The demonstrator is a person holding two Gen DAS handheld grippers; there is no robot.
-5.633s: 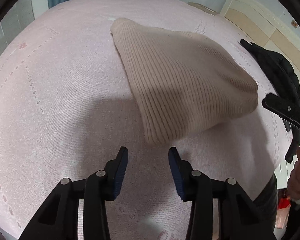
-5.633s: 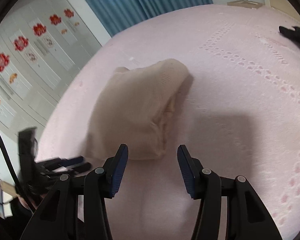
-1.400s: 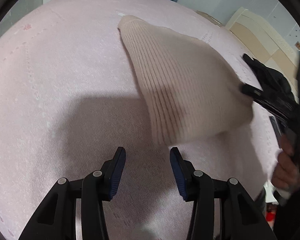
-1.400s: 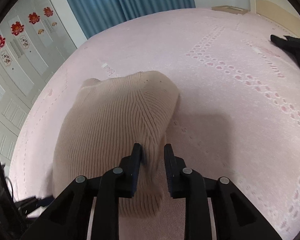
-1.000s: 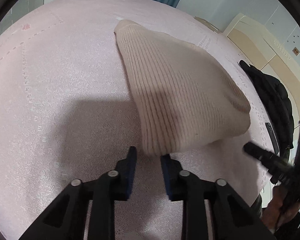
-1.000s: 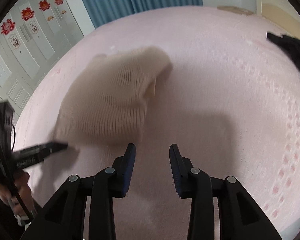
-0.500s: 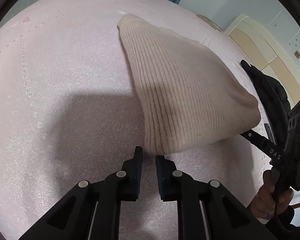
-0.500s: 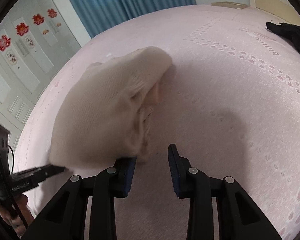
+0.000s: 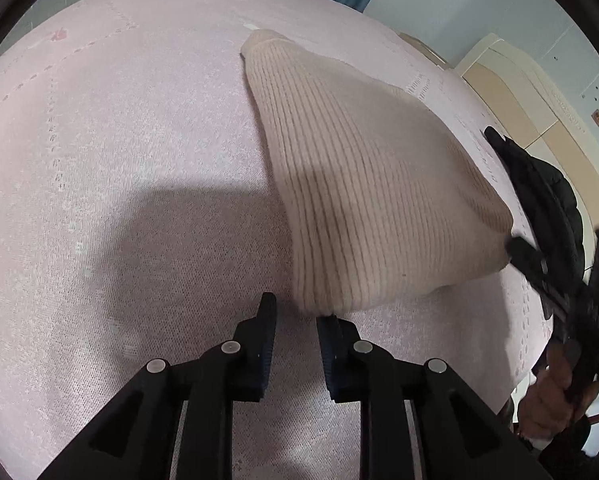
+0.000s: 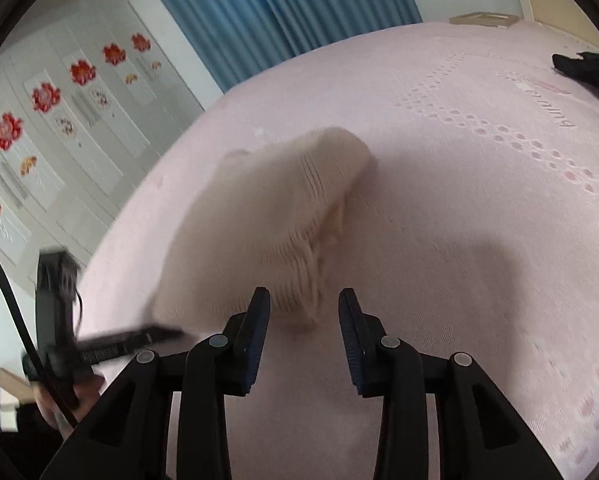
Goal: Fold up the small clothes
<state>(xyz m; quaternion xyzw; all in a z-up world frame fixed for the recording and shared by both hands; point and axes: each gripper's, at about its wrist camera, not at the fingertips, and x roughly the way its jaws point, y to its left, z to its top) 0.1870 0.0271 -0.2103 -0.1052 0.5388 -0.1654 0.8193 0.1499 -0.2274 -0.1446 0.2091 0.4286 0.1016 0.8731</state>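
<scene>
Beige knit hat (image 9: 363, 200) on pink bed (image 9: 131, 152).
Left hand-held gripper (image 9: 295, 316) just reopened slightly, hem at fingertips, ungripped; right hand-held gripper (image 10: 304, 304) open, empty.

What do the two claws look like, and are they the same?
Yes, they match. The left claw and the right claw are black plastic, each with two fingers lined with ridged dark blue pads and dotted with round silver pins. A black cable runs beside the left one.

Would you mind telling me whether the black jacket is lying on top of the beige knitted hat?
No, the black jacket lies apart on the pink bedspread, off to the side of the beige knitted hat.
</scene>
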